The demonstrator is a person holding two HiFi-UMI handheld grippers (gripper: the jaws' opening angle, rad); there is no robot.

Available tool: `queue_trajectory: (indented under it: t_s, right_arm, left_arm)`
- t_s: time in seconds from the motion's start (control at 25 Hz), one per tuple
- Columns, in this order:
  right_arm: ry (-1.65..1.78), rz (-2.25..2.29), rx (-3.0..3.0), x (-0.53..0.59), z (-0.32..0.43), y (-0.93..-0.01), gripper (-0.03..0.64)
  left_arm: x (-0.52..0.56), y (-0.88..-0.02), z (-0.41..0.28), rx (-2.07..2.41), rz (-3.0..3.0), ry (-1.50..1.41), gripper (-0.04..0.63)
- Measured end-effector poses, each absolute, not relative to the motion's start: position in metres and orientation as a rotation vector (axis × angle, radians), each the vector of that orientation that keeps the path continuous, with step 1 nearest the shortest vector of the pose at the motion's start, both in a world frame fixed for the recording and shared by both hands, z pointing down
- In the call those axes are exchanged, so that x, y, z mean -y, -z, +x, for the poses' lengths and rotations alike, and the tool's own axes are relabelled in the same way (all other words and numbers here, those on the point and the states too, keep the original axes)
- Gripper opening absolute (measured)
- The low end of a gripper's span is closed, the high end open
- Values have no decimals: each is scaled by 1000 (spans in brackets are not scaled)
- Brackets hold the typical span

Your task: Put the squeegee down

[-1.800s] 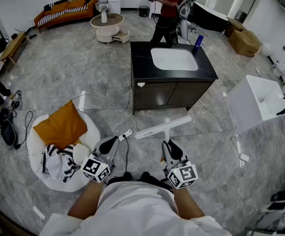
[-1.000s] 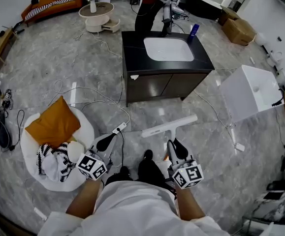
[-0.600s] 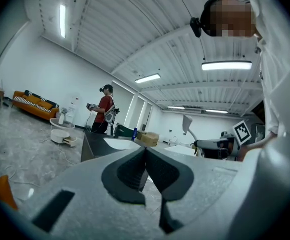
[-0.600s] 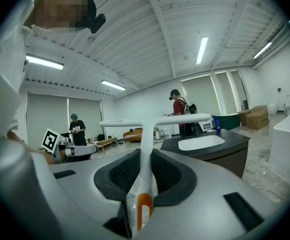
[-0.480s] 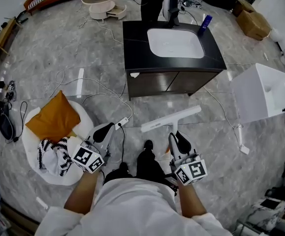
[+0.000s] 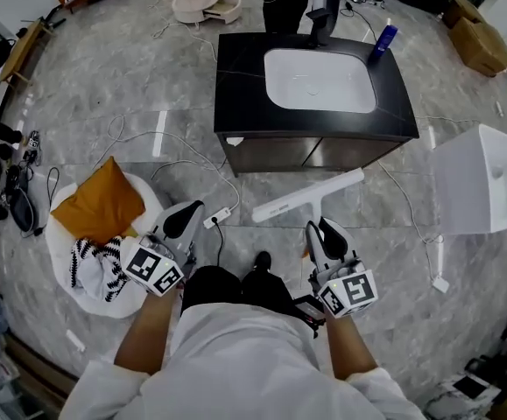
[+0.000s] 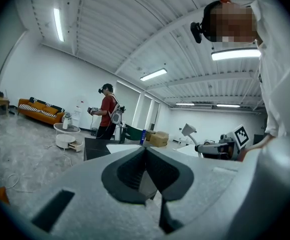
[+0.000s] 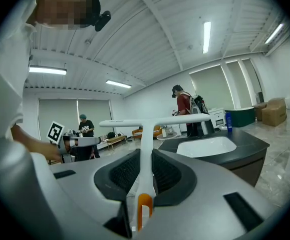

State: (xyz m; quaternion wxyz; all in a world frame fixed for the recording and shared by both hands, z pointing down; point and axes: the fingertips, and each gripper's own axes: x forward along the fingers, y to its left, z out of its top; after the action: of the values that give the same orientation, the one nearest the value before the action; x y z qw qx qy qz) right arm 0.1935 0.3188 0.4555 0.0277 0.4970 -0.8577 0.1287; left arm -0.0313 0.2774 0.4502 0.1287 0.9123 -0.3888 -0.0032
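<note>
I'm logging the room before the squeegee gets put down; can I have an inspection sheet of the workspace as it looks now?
Surface: black vanity counter with a white sink basin; grey marble floor around it.
Job's things: white squeegee, held in the air, short of the counter.
Clutter: blue bottle on the counter's far right corner; orange cushion on a white beanbag.
Grippers: right hand-held gripper shut on the squeegee's handle; left hand-held gripper shut, nothing between its jaws.
Cables: white cable and power strip on the floor near the left hand-held gripper.
Surroundings: person in red behind the counter; white box at right.
</note>
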Motion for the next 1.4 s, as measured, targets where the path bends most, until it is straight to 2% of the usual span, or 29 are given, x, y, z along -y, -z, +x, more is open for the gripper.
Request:
queue_trajectory:
  t_s: [0.36, 0.92, 1.4]
  right_arm:
    - [-418, 1463, 2682, -255, 199, -464, 75]
    - [-387, 1433, 2646, -86, 160, -449, 75]
    - [-355, 1513, 2598, 12, 144, -429, 75]
  left_arm:
    - [-229, -461, -23, 1165, 2621, 28, 15]
    - [-65, -460, -76, 1216, 2565, 153, 15]
    - [38, -459, -88, 1114, 2599, 186, 15]
